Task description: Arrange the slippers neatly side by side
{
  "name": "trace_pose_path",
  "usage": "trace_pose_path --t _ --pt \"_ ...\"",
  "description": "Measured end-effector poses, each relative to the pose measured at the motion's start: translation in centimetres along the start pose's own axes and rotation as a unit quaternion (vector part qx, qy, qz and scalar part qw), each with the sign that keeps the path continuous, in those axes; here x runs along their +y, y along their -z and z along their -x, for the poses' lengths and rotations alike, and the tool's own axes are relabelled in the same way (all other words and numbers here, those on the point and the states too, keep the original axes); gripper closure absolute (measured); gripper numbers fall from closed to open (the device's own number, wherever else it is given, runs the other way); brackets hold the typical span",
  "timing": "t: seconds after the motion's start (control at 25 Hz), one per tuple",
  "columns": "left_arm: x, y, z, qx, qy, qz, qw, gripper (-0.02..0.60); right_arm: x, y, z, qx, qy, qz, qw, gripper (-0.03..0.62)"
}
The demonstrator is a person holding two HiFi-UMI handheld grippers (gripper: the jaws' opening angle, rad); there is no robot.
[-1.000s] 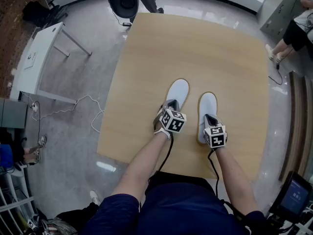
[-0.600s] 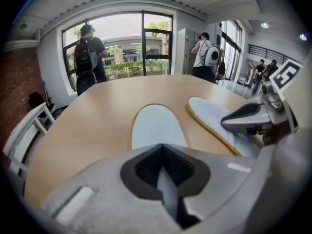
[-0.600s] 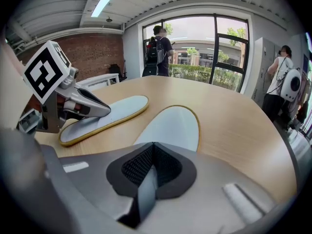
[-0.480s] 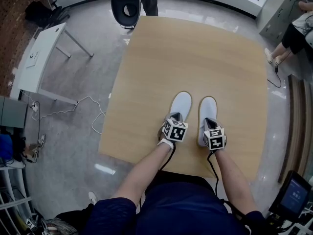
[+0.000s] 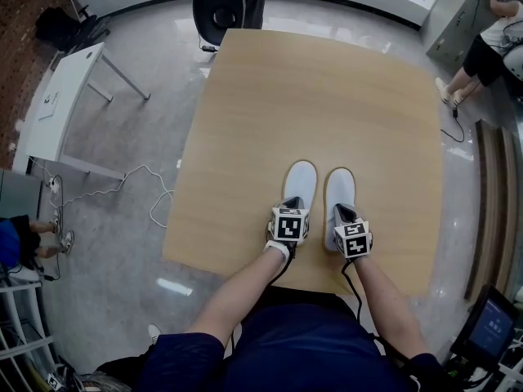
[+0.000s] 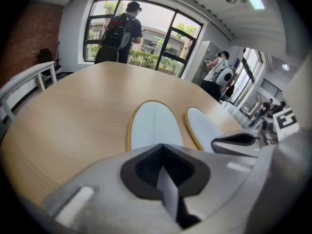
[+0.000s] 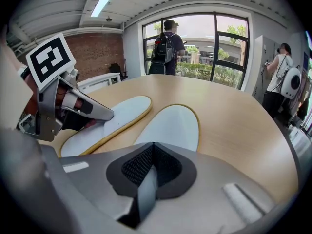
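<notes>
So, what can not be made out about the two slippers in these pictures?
Heel of the left slipper: hidden under the left gripper in head view, behind its shut claw in left gripper view.
Heel of the right slipper: likewise hidden by the right gripper and its claw.
Whether the heels line up: cannot tell.

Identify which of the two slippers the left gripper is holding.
The left slipper, lying nearer the table's left edge: the left gripper is shut on its heel. The right gripper grips the heel of the right slipper beside it.
</notes>
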State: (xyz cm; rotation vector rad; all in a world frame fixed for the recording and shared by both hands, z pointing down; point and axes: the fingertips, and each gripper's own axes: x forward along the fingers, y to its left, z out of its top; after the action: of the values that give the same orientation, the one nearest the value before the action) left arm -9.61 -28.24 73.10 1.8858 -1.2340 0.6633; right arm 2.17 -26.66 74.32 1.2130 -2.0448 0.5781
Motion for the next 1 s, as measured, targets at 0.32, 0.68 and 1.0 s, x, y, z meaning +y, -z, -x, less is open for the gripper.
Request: trace_pose_path --t 0.32,0.68,1.0 --pt "-1.3 2.1 1.3 0.01 0.032 0.016 0.9993 0.578 1.9 0.7 0.8 0.011 0.002 -0.01 1.0 0.583" --pt "-2.5 3.4 1.6 0.02 0.057 0.01 0.9981 0.578 2.4 1.8 1.6 0.012 0.0 -0.03 0.999 0.584" --pt "-3.5 5.2 2.6 0.042 0.082 0.005 0.9958 0.578 3.6 2.7 2.5 0.019 -0.008 -0.032 0.999 0.583"
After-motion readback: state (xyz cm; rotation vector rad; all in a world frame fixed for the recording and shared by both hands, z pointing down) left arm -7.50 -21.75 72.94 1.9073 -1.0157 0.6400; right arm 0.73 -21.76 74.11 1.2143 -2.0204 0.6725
